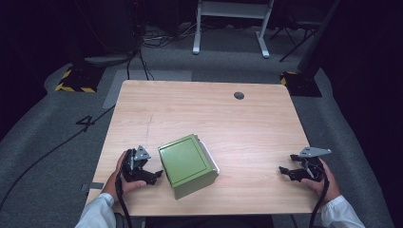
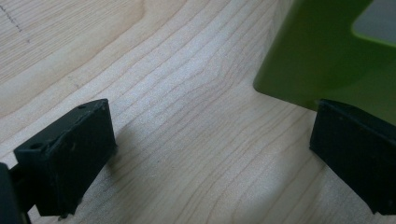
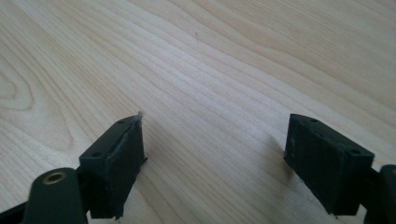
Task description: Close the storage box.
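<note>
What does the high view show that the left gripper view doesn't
High view: the whole square green metal box with its white edge, both hands, the right gripper open far off to the box's right, the table's round grommet hole. Left gripper view: close up, the left gripper jaws open on bare wood, one jaw by the box's corner. Both: the box, the light wooden table, the left gripper.

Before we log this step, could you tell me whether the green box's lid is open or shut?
Shut: in the high view the green box shows its lid lying flat on top, no gap.
</note>
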